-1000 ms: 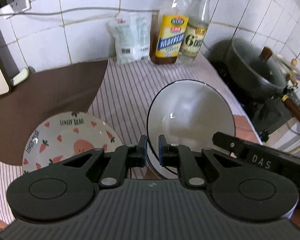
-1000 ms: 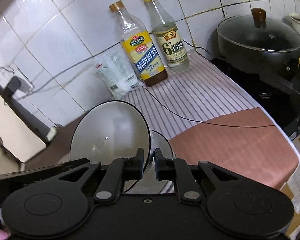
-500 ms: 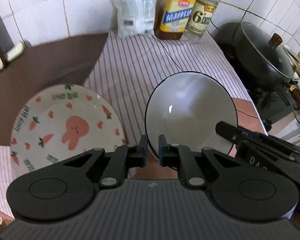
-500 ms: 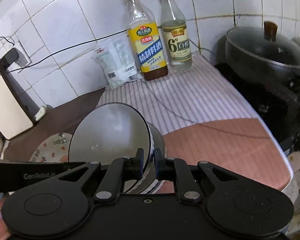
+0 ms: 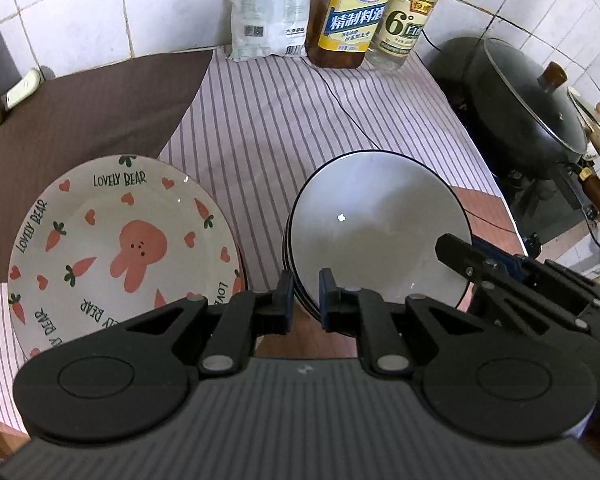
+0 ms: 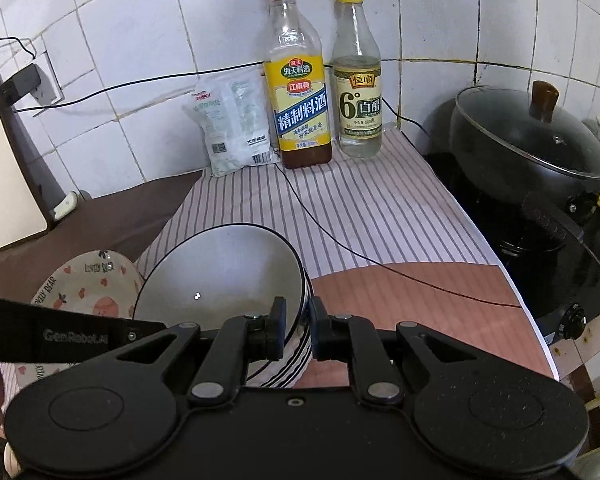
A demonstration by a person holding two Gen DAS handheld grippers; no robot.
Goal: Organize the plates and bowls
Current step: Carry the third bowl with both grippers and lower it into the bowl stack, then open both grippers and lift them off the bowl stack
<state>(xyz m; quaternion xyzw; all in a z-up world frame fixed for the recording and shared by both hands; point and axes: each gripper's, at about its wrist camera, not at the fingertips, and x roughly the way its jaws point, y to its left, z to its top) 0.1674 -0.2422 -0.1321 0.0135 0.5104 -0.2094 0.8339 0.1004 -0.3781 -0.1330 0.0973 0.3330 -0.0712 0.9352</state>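
I have both claws clamped on the rim of the same white bowl: the left claw pinches its near edge, the right claw its right side wall. The bowl sits tilted on what looks like a stack of matching striped bowls, on the table just beside the carrot-and-rabbit plate. To seat it well, I judge I should level it so the rims nest evenly, then part both claws together so neither side drags the stack toward the table's near edge.
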